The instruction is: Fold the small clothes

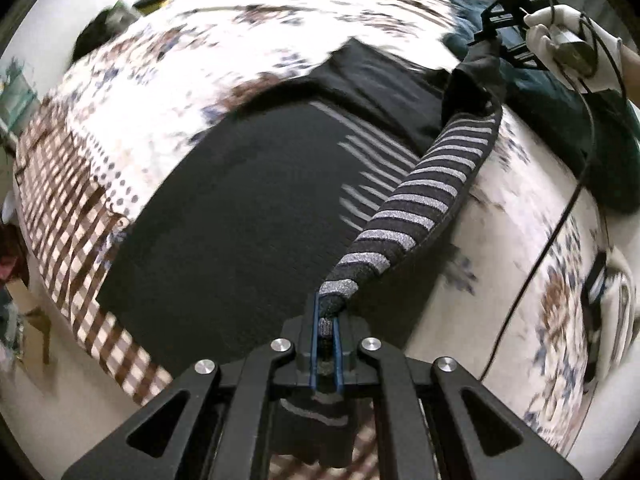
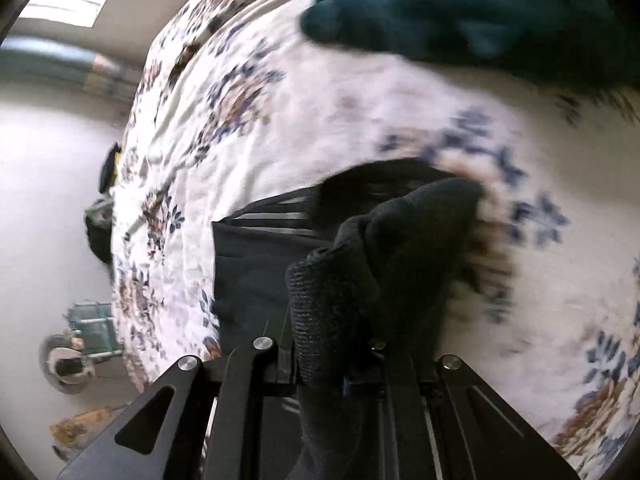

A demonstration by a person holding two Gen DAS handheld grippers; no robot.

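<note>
Sock (image 1: 424,196) is stretched lengthwise from the left gripper (image 1: 326,326), clamped on its striped end, away to the right gripper (image 1: 486,38), clamped on its dark end.

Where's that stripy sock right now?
In the left wrist view the striped sock hangs stretched in the air between the left gripper at bottom centre and the right gripper at upper right, above dark folded clothes on the floral bedspread.

Dark sock fabric (image 2: 380,280) hides the right claw's (image 2: 340,376) fingertips.
</note>
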